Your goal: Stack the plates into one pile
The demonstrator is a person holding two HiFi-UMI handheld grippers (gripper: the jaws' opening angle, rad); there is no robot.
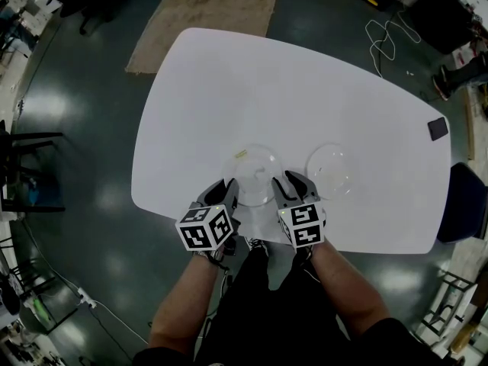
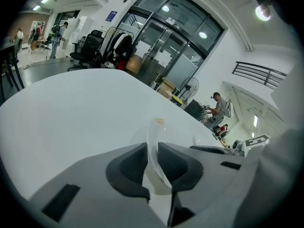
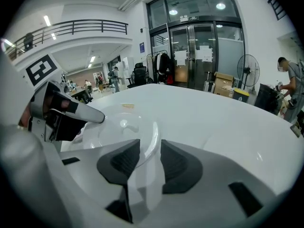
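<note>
On the white counter (image 1: 290, 90), close to its near edge, we see two clear plates side by side, near each other but apart. Our left claw (image 1: 226, 190) reaches onto the left rim of the plate (image 1: 255, 166) straight ahead of us. Our right claw (image 1: 294, 183) reaches onto its right rim, so this plate lies between the two claws. In the left gripper view the rim runs through a narrow gap between the jaws. The pads stand close on either side of it, and we see no firm squeeze. In the right gripper view the jaws stand wider apart with the rim between them, and the pads are clear of it. The plate appears to rest flat on the counter, and a small yellow label (image 1: 241, 154) sits at its far side. To its right the second plate (image 1: 332, 171) lies alone, touched by neither claw. At the counter's far right edge we see a small black thing (image 1: 438, 128). Beyond the counter a brown rug (image 1: 206, 10) and a white cable (image 1: 385, 36) lie on the dark floor.
</note>
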